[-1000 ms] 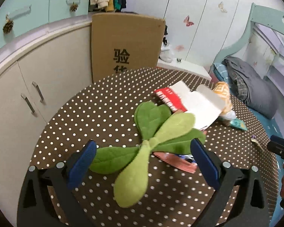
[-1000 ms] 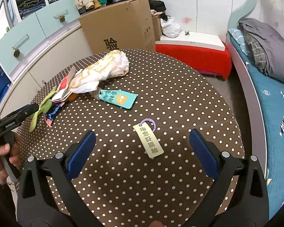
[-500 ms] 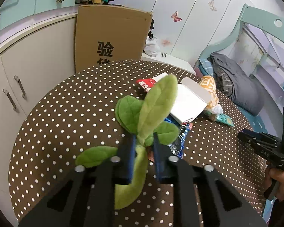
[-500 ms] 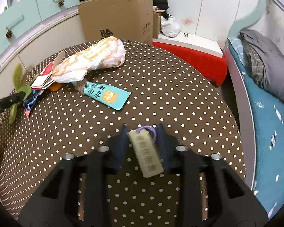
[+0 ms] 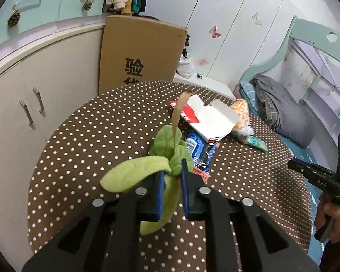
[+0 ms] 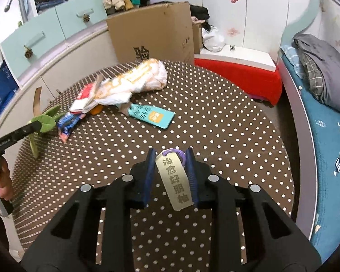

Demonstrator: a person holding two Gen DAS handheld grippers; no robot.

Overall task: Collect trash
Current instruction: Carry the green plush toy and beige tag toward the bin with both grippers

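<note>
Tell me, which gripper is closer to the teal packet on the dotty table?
Probably the right. The right gripper, shut on the beige tag, faces the teal packet across bare cloth. The left gripper, holding the green plush sprout, sits beyond the wrapper pile.

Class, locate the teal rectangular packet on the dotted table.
Right wrist view: the teal rectangular packet lies centre-left on the dotted table, just below the white crumpled bag.
</note>
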